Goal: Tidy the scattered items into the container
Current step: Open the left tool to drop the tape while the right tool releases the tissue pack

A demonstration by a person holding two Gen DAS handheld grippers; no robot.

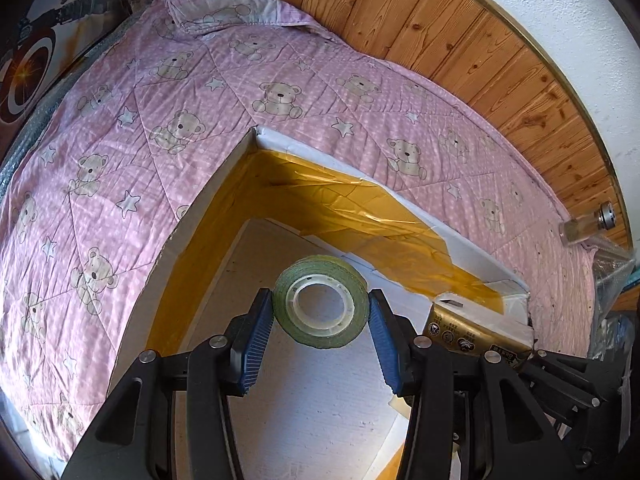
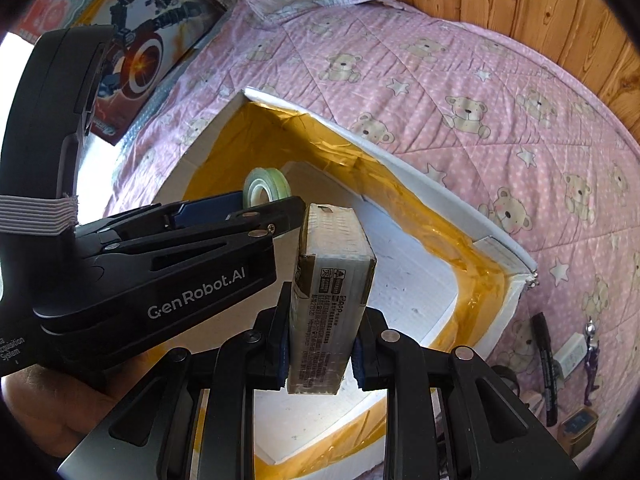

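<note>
I've got the tape roll (image 1: 321, 301), a green ring w/ a clear plastic core, sitting between the blue ribbed pads (image 1: 256, 344) of my left hand-held gripper (image 1: 321, 342); pads look to be just touching its sides, so it's clamped on the roll, above the container (image 1: 320, 152). That container is a white foam box, inner walls lined w/ glossy, wrinkled amber tape, floor rough and white. My right hand-held gripper (image 2: 320, 354) is clenched on a rectangular carton (image 2: 330, 300), gold-brown, printed, wrapped in shiny film, held upright over the box interior, just beside the left one. Box rests on a bed w/ a pink quilted bear-and-star cover (image 1: 120, 120). A black marker (image 2: 546, 364) lies on the cover off to the right, wood paneling (image 1: 460, 40) behind.
</note>
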